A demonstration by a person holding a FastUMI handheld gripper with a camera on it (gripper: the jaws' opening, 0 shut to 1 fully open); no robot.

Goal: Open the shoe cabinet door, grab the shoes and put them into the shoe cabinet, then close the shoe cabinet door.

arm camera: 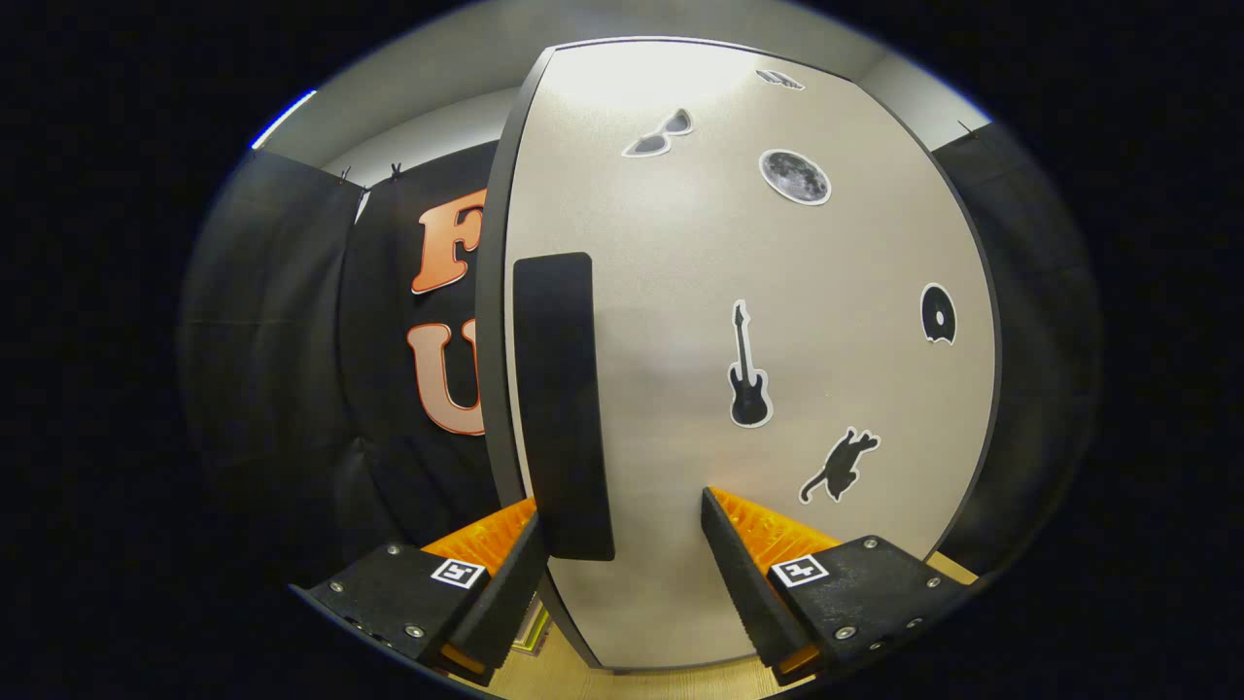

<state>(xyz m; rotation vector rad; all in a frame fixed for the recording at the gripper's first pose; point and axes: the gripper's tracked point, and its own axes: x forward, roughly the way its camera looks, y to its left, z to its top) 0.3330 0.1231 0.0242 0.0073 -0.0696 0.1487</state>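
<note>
The shoe cabinet door [719,292] is a pale grey panel with a dark rim, very close in front of me, carrying several stickers: a guitar, a cat, a moon, sunglasses. A tall black handle [564,408] runs down the door near its left edge. My gripper [622,515] is open, its fingers spread either side of the handle's lower end. The left finger [505,574] sits just left of the handle, by the door's edge. The right finger [748,574] is against the door face well to the right. Neither finger presses on the handle.
Black cloth booth wall [292,369] hangs left of the door and again at its right. A strip of light wooden floor [680,681] shows below the door between the fingers.
</note>
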